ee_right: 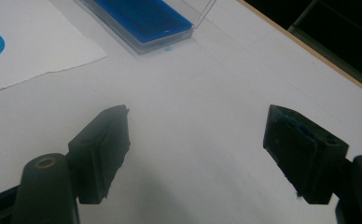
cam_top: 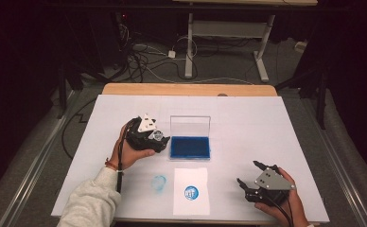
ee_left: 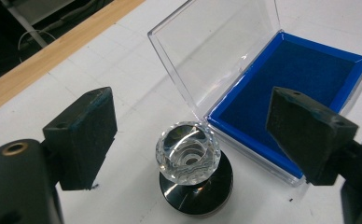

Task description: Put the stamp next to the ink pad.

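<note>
A clear faceted crystal piece point(ee_left: 188, 155) on a round black base stands upright on the white table, just left of an open case point(ee_left: 305, 79) with blue lining and a raised clear lid point(ee_left: 216, 51). My left gripper point(ee_left: 195, 140) is open around the crystal piece, and both pads stand apart from it. From above, the left gripper point(cam_top: 160, 140) sits at the case's point(cam_top: 189, 147) left edge, with the crystal piece point(cam_top: 158, 136) at its tips. Near the front right, my right gripper point(cam_top: 248, 172) rests open and holds nothing; its jaws point(ee_right: 198, 149) frame bare table.
A white sheet point(cam_top: 191, 191) with a round blue print lies at the front centre, and a faint blue mark point(cam_top: 159, 183) sits left of it. The table's wooden far edge point(cam_top: 189, 89) borders a dark floor with cables and desk legs.
</note>
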`<state>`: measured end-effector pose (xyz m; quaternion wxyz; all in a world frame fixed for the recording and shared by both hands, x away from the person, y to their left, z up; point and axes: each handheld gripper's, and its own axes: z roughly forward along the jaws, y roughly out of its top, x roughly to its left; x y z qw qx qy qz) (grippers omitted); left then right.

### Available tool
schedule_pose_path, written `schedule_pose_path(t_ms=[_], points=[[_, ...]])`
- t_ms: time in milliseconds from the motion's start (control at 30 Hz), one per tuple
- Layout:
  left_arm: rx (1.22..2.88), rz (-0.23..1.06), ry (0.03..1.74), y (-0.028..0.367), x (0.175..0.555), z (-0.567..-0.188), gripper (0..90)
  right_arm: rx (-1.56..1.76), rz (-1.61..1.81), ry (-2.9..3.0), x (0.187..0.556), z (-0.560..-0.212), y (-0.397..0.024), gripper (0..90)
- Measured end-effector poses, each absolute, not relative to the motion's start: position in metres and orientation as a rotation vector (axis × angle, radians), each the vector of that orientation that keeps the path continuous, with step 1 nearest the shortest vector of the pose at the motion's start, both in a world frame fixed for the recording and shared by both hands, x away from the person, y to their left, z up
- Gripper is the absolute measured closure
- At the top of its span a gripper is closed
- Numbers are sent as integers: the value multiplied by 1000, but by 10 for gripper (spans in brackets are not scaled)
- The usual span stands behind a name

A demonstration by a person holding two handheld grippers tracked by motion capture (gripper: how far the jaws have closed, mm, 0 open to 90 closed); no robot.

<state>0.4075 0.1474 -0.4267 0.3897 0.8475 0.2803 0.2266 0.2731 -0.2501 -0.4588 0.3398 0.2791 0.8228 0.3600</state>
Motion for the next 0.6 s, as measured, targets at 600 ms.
schedule_pose_path(t_ms=[600], points=[[2130,628,644,145,386,-410,159,741,973,2120,272,-454,-251,228]])
